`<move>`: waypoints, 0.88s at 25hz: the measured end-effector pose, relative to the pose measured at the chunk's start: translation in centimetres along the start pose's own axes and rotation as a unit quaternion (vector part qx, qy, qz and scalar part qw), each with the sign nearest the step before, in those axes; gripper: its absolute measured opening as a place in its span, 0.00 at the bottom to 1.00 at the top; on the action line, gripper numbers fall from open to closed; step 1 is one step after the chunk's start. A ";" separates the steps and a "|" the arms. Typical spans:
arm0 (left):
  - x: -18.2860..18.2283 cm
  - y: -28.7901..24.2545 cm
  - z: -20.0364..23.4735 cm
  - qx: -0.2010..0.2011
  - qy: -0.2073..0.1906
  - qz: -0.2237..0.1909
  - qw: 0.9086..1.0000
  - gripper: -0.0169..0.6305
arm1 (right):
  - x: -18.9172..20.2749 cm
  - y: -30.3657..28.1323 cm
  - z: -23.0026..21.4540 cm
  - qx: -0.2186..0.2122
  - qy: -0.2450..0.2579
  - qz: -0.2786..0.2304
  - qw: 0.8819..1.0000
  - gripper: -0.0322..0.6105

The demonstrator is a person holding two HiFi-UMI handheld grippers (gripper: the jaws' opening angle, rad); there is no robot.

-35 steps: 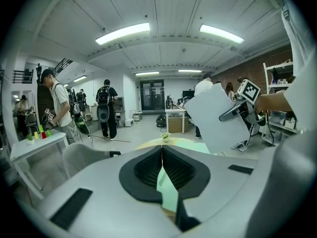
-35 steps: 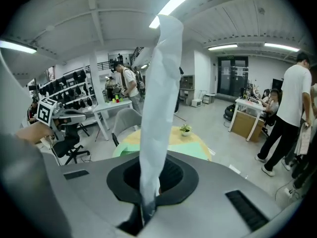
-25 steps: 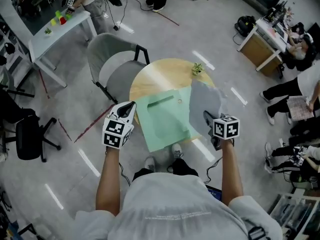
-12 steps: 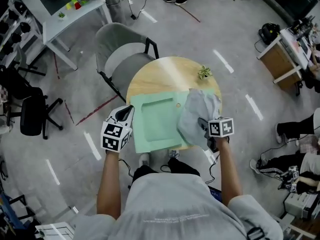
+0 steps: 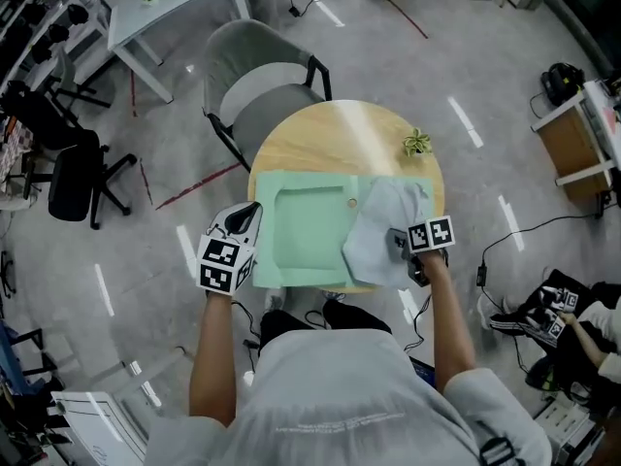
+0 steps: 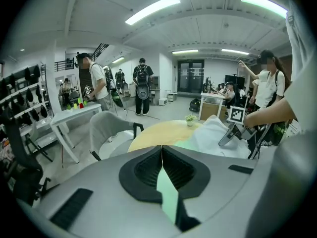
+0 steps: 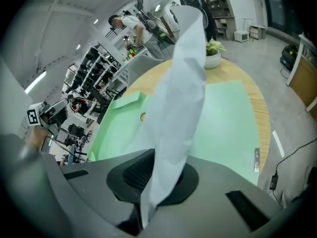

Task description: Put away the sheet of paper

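On round wooden table [image 5: 330, 134]: green folder [image 5: 310, 226], near-left edge pinched by left gripper [image 5: 252, 210]. Sheet of paper [image 5: 383, 231], over folder's right half, clamped between right gripper [image 5: 400, 244] fingers.

Grey floor [image 5: 505, 115], round wooden table [image 5: 330, 134], grey chair [image 5: 262, 85] behind it, white desk [image 5: 165, 8], ceiling strip lights [image 6: 152, 9].

The right gripper [image 7: 148, 195] has its fingers [image 7: 126, 176] pinched together on a white sheet of paper [image 7: 181, 93], which rises toward 12 o'clock. Beneath it a green folder [image 7: 225, 118] lies on the round wooden desk [image 7: 260, 108]. A small potted plant [image 7: 214, 51] stands at 1 o'clock, and the left gripper [image 7: 58, 110] shows at 9 o'clock.
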State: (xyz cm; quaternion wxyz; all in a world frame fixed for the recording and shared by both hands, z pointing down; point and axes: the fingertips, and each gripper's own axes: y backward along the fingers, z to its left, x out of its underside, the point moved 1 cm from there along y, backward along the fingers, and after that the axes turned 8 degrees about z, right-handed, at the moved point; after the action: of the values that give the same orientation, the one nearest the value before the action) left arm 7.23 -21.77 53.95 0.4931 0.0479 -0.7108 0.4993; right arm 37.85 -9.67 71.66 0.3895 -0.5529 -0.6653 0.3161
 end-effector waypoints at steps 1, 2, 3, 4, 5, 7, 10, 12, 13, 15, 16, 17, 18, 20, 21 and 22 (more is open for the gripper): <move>0.1 0.0 0.0 -0.003 0.002 0.001 1.000 0.06 | -0.1 -0.2 -0.5 -0.001 -0.003 0.009 1.000 0.10; 0.1 -0.1 -0.1 -0.005 0.005 0.002 1.000 0.06 | -0.2 -0.4 -1.1 0.001 -0.004 0.017 1.000 0.10; 0.1 -0.2 -0.2 -0.007 0.008 0.003 1.000 0.06 | -0.4 -0.5 -1.5 0.004 -0.004 0.023 1.000 0.11; 0.2 -0.2 -0.2 -0.009 0.011 0.004 1.000 0.06 | -0.5 -0.5 -1.8 0.005 -0.004 0.029 1.000 0.11; 0.3 -0.2 -0.2 -0.011 0.014 0.005 1.000 0.06 | -0.5 -0.6 -2.0 0.003 -0.006 0.033 0.999 0.11; 0.5 -0.1 0.0 -0.015 0.019 0.006 1.000 0.06 | -0.3 -0.7 -2.2 0.003 -0.008 0.039 0.999 0.12; 0.8 -0.1 0.2 -0.021 0.024 0.006 0.999 0.06 | 0.0 -0.6 -3.1 0.018 -0.004 0.045 0.999 0.13; 1.1 -0.3 0.3 -0.022 0.027 0.006 0.999 0.06 | 0.1 -0.8 -3.5 0.024 -0.003 0.047 0.999 0.13; 1.2 -0.4 0.3 -0.022 0.028 0.007 0.999 0.06 | 0.2 -0.9 -3.6 0.024 -0.003 0.049 0.999 0.13; 1.4 -0.7 0.2 -0.021 0.031 0.008 0.999 0.06 | 0.1 -1.3 -3.5 0.025 0.000 0.051 0.998 0.13; 1.4 -0.8 0.1 -0.021 0.031 0.009 0.999 0.06 | -0.1 -1.5 -3.2 0.023 0.002 0.052 0.998 0.13; 1.5 -0.9 0.0 -0.020 0.032 0.009 0.999 0.06 | -0.4 -1.8 -2.9 0.021 0.005 0.053 0.998 0.13; 1.5 -1.0 -0.1 -0.020 0.032 0.009 0.999 0.06 | -0.5 -2.1 -2.5 0.017 0.009 0.054 0.998 0.13; 1.7 -1.0 -0.1 -0.020 0.033 0.011 0.999 0.06 | -0.8 -2.8 -1.6 0.010 0.018 0.060 0.998 0.13; 1.8 -1.0 -0.1 -0.021 0.033 0.012 0.999 0.06 | -0.9 -3.1 -1.2 0.007 0.022 0.063 0.998 0.13; 1.9 -1.0 0.0 -0.022 0.035 0.013 0.999 0.06 | -1.0 -3.3 -0.9 0.004 0.026 0.065 0.998 0.13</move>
State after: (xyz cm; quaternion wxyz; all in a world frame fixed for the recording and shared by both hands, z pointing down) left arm 6.85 -21.47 56.05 0.5121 0.0109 -0.7045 0.4912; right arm 37.06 -11.28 74.75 0.3874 -0.6014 -0.6166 0.3287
